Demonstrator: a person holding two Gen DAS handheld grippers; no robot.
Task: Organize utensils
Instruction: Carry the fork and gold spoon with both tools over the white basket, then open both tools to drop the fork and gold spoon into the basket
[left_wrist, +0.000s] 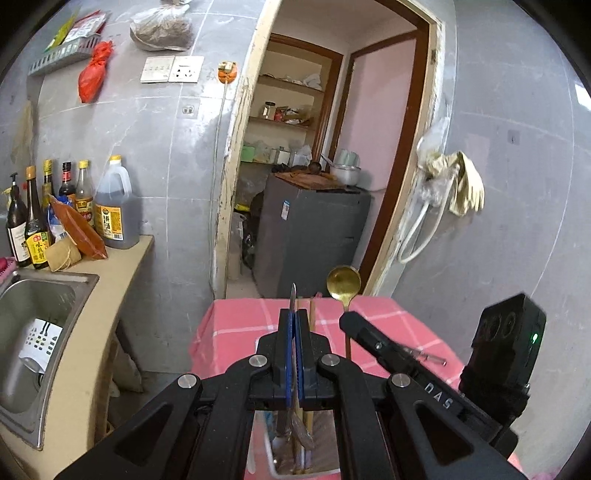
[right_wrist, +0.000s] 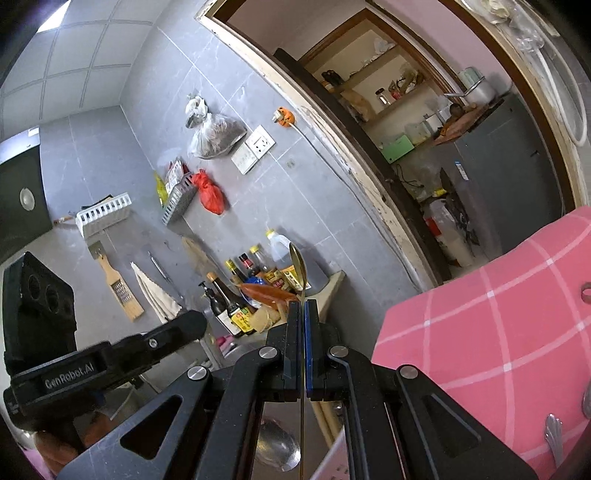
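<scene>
My left gripper (left_wrist: 294, 325) is shut on a thin metal utensil (left_wrist: 293, 295), seen edge-on, its tip sticking up past the fingers. Below it a white holder (left_wrist: 269, 458) holds several utensils and chopsticks. My right gripper (right_wrist: 303, 314) is shut on a gold spoon (right_wrist: 297, 258), bowl up; in the left wrist view the spoon (left_wrist: 343, 282) and right gripper (left_wrist: 354, 321) sit just right of my left gripper. In the right wrist view the left gripper's body (right_wrist: 110, 354) shows at left, and a steel spoon bowl (right_wrist: 277, 443) lies below.
A pink checked tablecloth (left_wrist: 388, 325) covers the table, with a metal utensil (right_wrist: 554, 435) lying on it. A steel sink (left_wrist: 37, 314) and counter with sauce bottles (left_wrist: 74, 206) stand to the left. A doorway with a grey fridge (left_wrist: 314, 236) is ahead.
</scene>
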